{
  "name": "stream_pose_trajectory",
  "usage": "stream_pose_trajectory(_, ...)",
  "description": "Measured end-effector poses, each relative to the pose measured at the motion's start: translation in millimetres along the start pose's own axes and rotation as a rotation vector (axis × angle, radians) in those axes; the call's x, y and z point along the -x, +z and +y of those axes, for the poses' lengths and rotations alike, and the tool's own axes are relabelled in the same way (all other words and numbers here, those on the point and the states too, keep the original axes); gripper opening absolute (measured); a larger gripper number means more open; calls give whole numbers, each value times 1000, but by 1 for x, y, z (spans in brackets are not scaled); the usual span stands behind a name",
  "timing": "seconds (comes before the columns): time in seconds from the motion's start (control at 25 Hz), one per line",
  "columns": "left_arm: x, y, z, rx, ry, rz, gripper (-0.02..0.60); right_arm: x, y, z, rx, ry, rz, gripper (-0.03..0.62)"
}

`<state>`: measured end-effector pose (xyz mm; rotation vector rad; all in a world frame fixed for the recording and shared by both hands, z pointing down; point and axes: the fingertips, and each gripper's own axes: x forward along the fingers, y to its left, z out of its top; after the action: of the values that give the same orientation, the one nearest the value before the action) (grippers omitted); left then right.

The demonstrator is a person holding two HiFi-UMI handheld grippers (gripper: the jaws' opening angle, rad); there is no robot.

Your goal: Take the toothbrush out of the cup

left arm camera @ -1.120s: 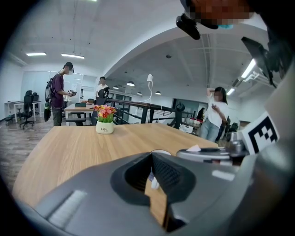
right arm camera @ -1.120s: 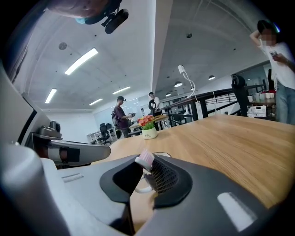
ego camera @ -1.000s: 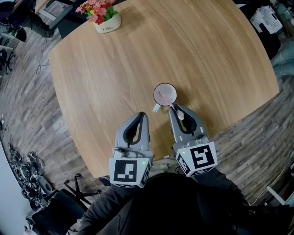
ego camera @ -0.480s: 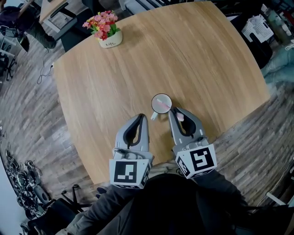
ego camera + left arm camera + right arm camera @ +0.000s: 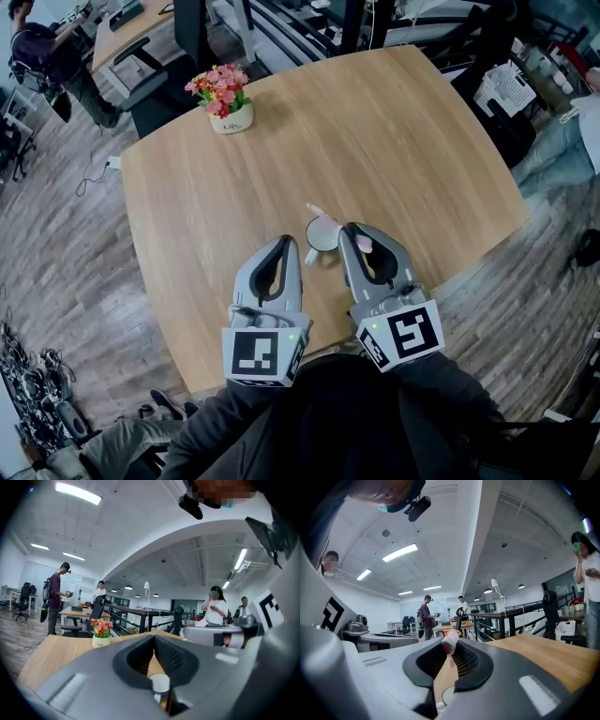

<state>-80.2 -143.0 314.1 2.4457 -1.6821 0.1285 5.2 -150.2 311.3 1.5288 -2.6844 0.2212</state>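
Right gripper [image 5: 349,229]: jaws clamped on the pink toothbrush [image 5: 363,244].
Toothbrush: tilted, held above the white cup [image 5: 322,235], one end reaching over the rim.
Left gripper [image 5: 288,241]: jaws together, nothing between them, just beside the cup.
Cup: upright on the wooden table [image 5: 403,141].
Flower pot [image 5: 230,116]: far corner, well apart.

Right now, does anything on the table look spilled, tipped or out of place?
Nothing stands out. The cup stands upright, the toothbrush is held by the right gripper, and the flowerpot is upright too.
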Motion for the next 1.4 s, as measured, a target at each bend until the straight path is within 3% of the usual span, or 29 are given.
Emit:
stream_pose_trajectory(0.32,5,25,6,-21,19,-59,8,2,33,5,41,-17,-71,34)
stream_pose_trajectory(0.6,-1,51,11,-101,30,-147,8,-3,51,-5,56,-37,-102,34)
stream_pose_trajectory(1.4,0,47,5,-63,35,-118,8,0,48,0,37,11,-93,32)
